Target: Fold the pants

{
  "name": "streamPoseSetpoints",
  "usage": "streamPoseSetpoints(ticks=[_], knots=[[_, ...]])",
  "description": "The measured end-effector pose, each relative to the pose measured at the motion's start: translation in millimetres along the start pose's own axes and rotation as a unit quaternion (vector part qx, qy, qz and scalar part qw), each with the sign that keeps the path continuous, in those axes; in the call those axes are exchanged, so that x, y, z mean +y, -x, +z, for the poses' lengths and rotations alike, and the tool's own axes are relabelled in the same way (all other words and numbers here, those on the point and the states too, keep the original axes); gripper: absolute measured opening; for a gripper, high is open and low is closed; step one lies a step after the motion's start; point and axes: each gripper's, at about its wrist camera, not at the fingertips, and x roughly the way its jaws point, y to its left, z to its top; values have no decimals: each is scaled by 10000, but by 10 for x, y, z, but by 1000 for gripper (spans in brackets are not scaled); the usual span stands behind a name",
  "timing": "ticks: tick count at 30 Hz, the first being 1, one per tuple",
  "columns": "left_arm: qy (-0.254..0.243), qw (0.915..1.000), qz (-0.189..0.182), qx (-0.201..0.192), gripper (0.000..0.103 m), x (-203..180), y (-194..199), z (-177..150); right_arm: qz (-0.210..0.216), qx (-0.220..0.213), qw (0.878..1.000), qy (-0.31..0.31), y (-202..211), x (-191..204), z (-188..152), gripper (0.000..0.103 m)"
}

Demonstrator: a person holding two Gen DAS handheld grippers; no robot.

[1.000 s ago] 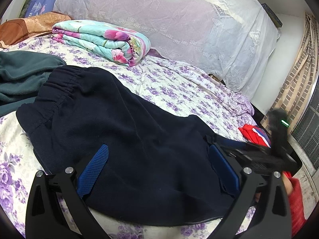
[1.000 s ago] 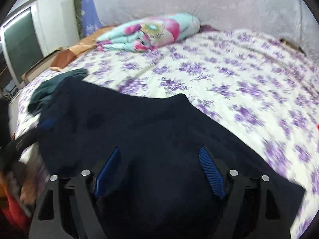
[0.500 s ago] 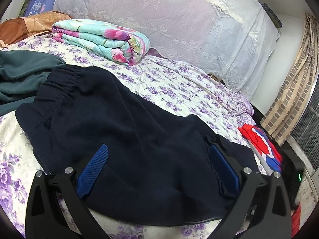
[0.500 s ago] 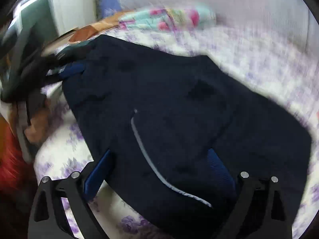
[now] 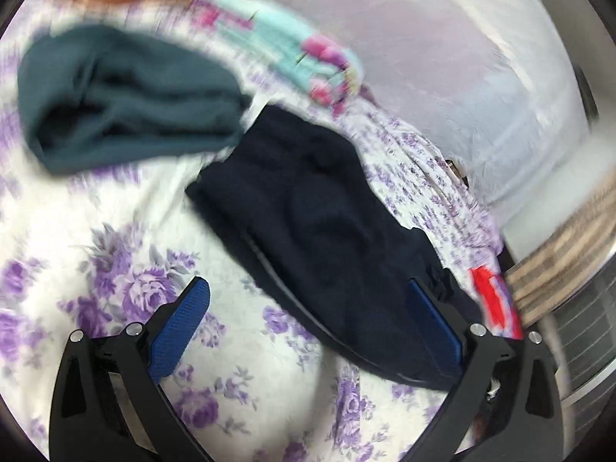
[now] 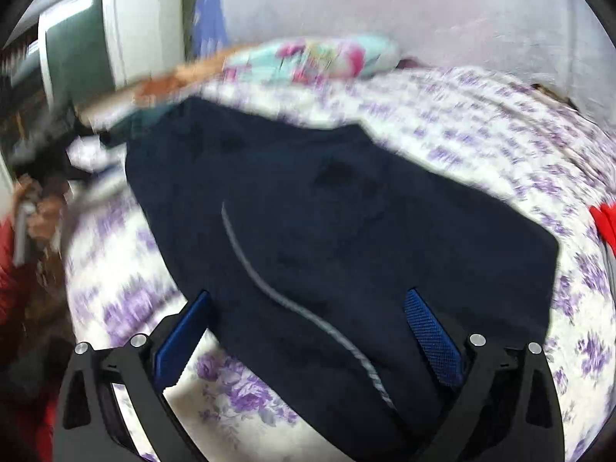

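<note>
The navy pants (image 6: 327,231) lie flat on the floral bedsheet (image 6: 500,146), right under the right gripper (image 6: 308,331), whose jaws have just been opening to full spread and grip nothing. Their long axis runs from near the right gripper up and left toward the teal garment (image 5: 127,104), waistband at that far end I judge. The left gripper (image 5: 308,327) gapes empty too, over bare sheet with the pants at its right finger, so the right hand is nearer

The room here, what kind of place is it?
Most likely a home bedroom. A bed with a purple-flowered sheet fills the view, a folded floral blanket lies near its head, and loose clothes lie on it, such as dark navy pants.
</note>
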Motion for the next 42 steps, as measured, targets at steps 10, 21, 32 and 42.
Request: streamPoseSetpoints(ticks=[10, 21, 32, 42], knots=[[40, 9995, 287, 130, 98, -171, -481, 275, -623, -668, 9919, -886, 383, -369, -105, 100], [610, 9975, 341, -115, 67, 15, -311, 232, -1369, -376, 9897, -182, 324, -205, -175, 100], [543, 9950, 713, -443, 98, -208, -485, 250, -1056, -54, 9933, -476, 201, -320, -254, 100], [232, 9909, 1208, -555, 99, -271, -364, 26, -1497, 436, 9858, -628, 17, -390, -217, 100]])
